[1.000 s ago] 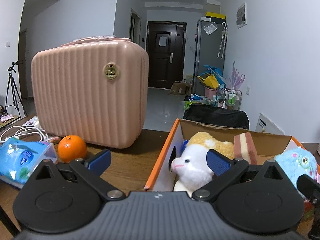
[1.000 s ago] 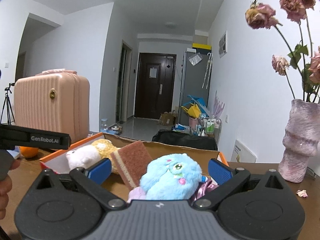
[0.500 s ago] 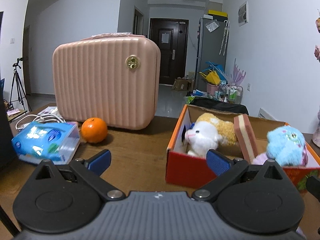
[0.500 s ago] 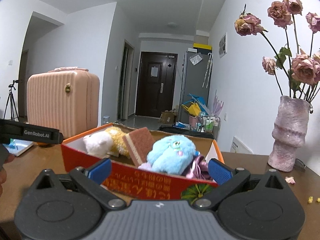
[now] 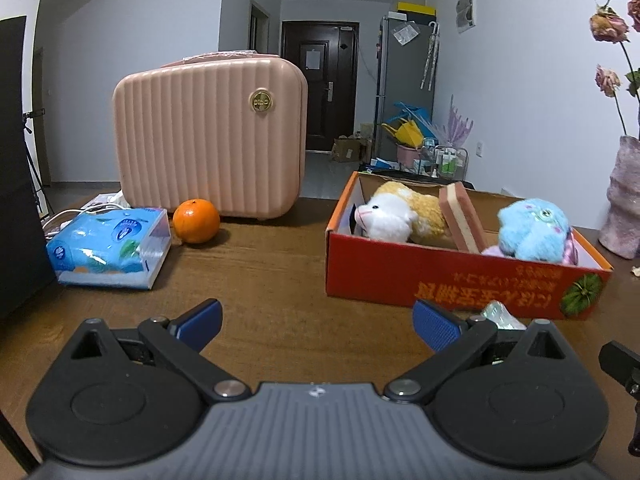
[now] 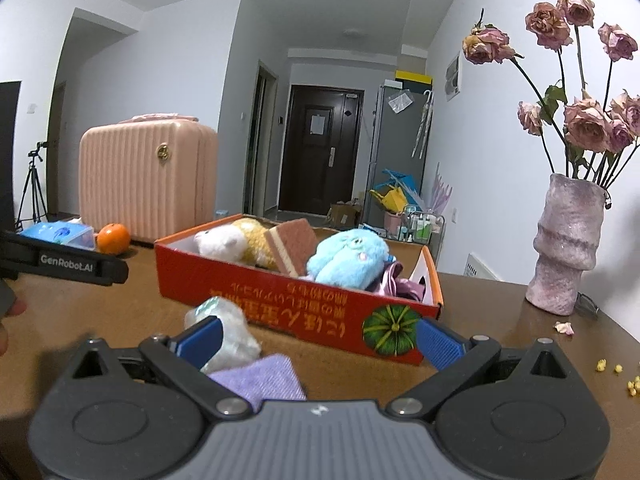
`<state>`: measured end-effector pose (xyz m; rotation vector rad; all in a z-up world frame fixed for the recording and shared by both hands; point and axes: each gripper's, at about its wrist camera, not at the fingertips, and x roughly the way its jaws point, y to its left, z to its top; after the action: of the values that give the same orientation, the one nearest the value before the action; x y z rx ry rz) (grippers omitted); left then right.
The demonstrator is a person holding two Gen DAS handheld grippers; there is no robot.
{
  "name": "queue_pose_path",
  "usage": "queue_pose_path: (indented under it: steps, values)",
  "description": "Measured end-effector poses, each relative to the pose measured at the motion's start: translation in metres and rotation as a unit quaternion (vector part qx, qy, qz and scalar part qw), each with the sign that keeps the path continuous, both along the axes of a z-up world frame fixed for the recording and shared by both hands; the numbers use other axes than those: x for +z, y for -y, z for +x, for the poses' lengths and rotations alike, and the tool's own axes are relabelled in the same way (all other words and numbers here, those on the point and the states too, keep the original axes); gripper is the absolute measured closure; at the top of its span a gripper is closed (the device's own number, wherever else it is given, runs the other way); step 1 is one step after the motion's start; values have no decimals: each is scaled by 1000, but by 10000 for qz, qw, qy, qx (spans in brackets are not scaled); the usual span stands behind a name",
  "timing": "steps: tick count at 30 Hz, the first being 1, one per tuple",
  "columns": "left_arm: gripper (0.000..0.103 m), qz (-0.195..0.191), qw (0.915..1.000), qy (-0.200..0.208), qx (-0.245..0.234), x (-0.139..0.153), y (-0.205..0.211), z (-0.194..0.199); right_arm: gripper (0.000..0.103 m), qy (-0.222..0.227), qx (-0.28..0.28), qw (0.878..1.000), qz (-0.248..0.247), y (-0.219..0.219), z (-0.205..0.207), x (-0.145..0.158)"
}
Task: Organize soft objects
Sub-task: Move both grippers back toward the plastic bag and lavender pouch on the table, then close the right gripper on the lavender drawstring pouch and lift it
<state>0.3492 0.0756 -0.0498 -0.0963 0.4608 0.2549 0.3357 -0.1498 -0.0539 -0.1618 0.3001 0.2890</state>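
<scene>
Change: both claws have pulled back from the box (image 5: 460,284); a second ago they hung right over it, now its whole red front shows in both views.
Left claw (image 5: 316,320): spread wide, empty, over bare tabletop (image 5: 260,280).
Right claw (image 6: 318,338): spread wide, gripping nothing; a pale crinkly bundle (image 6: 224,328) and a purple cloth (image 6: 260,380) lie just by its left finger.
Box contents: white plush (image 5: 384,218), yellow plush (image 5: 424,210), sponge (image 5: 460,216), blue plush (image 5: 532,230), all inside.
Left out: bundle and cloth on the tabletop before the box.
Meaning: the retreat probably sets up for these two; the right claw is nearer.
Bystanders: orange (image 5: 196,220), tissue pack (image 5: 108,248), case (image 5: 208,136), vase (image 6: 568,248).
</scene>
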Motion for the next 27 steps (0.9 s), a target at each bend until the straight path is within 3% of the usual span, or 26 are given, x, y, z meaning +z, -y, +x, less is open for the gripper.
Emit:
queue_pose_path:
  steps: [14, 27]
  values:
    - [0, -11, 9996, -121, -258, -2, 7, -46, 0, -267, 122, 9995, -131, 4, -42, -8]
    - [0, -164, 9986, -249, -448, -4, 4, -45, 0, -631, 79, 9979, -118, -6, -37, -15]
